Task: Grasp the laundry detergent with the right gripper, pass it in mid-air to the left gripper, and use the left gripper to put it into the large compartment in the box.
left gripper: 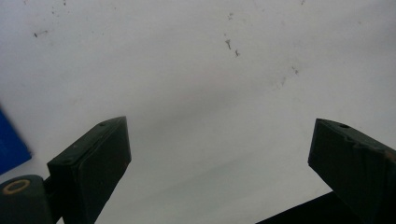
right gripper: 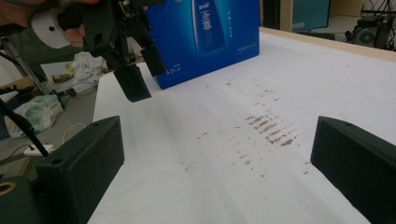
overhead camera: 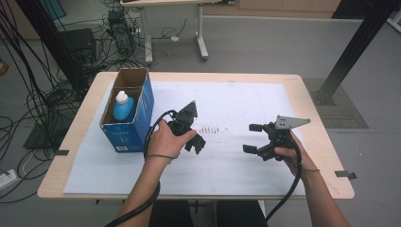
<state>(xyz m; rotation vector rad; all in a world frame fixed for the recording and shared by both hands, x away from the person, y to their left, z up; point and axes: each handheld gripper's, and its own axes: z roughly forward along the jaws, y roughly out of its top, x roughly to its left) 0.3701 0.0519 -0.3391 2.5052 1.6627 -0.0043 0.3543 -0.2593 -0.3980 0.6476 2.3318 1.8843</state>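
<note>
An open-topped blue carton [overhead camera: 128, 120] stands at the left of the table, and a blue bottle with a white cap [overhead camera: 123, 107] sits upright inside it. My left gripper [overhead camera: 197, 143] hangs just right of the carton, tilted down at the white sheet [overhead camera: 236, 99], jaws wide apart and empty [left gripper: 219, 140]. A corner of the carton [left gripper: 11, 147] sits at that view's left edge. My right gripper [overhead camera: 252, 138] is held right of centre, pointing left, open with nothing between its jaws [right gripper: 217, 144]. Its view looks across at the carton [right gripper: 210, 37] and the left gripper [right gripper: 123, 56].
Brown smudge marks [overhead camera: 213, 128] [right gripper: 268, 128] lie on the sheet between the two grippers. The wooden table edge [overhead camera: 312, 109] borders the paper. Cables and equipment [overhead camera: 118, 33] crowd the floor at the back left, and a black post [overhead camera: 354, 47] rises at the right.
</note>
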